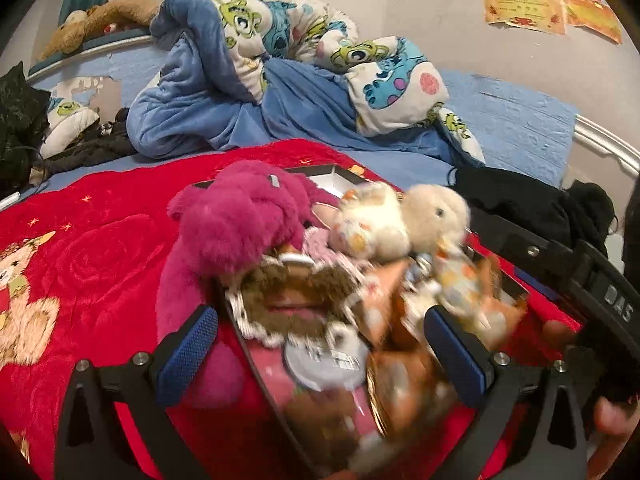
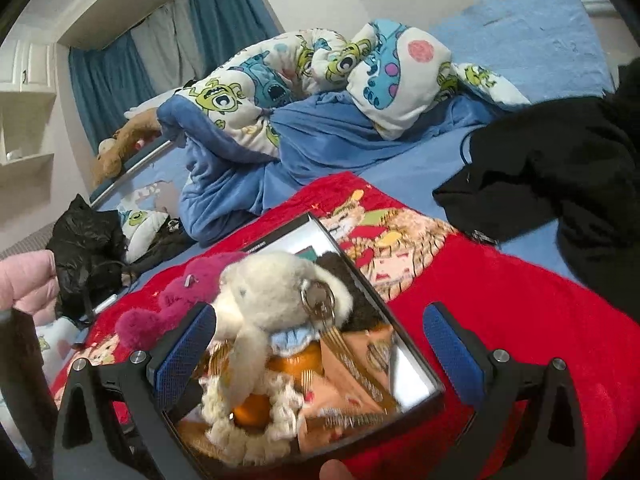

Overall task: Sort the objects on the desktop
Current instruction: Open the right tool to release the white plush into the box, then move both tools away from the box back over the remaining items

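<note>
Both claws, left gripper (image 1: 318, 346) and right gripper (image 2: 320, 346), hang open over my overfilled box (image 2: 416, 364), where the cream plush (image 2: 276, 292) could tumble out.

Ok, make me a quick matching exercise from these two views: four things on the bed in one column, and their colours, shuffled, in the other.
Things:
1. plush bear
2. keychain bunny
3. blanket under the box
4. jacket on the sheet

Colours:
A. black
B. cream
C. magenta
D. red

Pairs: 1-C, 2-B, 3-D, 4-A
</note>
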`<state>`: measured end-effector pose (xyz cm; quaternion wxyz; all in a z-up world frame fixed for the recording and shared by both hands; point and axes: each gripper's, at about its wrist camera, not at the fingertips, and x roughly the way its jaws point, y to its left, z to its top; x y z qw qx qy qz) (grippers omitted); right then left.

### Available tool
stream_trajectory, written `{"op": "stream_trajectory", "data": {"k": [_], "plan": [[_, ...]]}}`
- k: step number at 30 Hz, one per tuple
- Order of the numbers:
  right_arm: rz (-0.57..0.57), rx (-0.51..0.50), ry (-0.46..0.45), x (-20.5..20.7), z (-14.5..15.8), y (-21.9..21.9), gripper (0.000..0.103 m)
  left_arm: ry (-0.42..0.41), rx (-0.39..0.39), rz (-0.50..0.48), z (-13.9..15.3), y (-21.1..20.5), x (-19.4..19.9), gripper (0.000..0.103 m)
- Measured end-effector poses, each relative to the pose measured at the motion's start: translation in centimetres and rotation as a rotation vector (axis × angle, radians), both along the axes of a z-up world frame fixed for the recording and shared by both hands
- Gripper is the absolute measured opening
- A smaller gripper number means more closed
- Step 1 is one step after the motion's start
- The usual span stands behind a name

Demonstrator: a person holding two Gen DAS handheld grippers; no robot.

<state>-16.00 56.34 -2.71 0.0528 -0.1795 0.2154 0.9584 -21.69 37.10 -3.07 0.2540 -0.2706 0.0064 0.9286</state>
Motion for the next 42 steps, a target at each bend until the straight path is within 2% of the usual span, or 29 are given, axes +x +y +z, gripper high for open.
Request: {"op": "stream_trajectory", "data": {"k": [6,16,24,26,29,31,34,38,40,42], "plan": [[-0.001,-0.045,0.022,3.9,-0.4,-0.3,0.103,0.019,-0.019,-0.020,-0.1,-0.8,4.6,0.103],[-0.009,-0.148,-0.012,9.2,-1.9,-0.4,0.103,-0.044,0.039,0.091,-0.7,-4.9,8.0,0.103],[0.029,-0.080,-0.038,11.7,-1.2,-2.9,0.103,-0.035,0.028,0.139,0.1,-7.0,11.4,0.103],[0.043,-0.067,-0.022,12.5,-0.7,-3.6,0.103,-0.064,0.059,0.156,0.2,-8.4,12.1,0.103],[0.098,-0.145,-0.028,12.8,-0.2,-4.1,0.103,-0.135,0.138,0.226,0.4,-12.0,12.6,0.103],[0.121,-0.155,-0.027,12.9,0.2,-4.9,0.103,-0.160,0.166,0.254,0.5,-14.0,13.0,0.103],[0.154,-0.066,-0.008,12.8,1.7,-7.5,0.103,-0.135,0.131,0.311,1.2,-17.0,14.3,0.103],[0.187,0.094,0.056,12.4,3.7,-12.1,0.103,-0.064,0.036,0.373,2.0,-20.0,16.2,0.103],[0.241,0.197,0.044,11.6,4.2,-15.1,0.103,-0.047,0.012,0.390,2.2,-21.8,16.8,0.103],[0.274,0.249,0.038,11.1,4.4,-17.1,0.103,-0.034,-0.010,0.420,2.2,-23.5,17.2,0.103]]}}
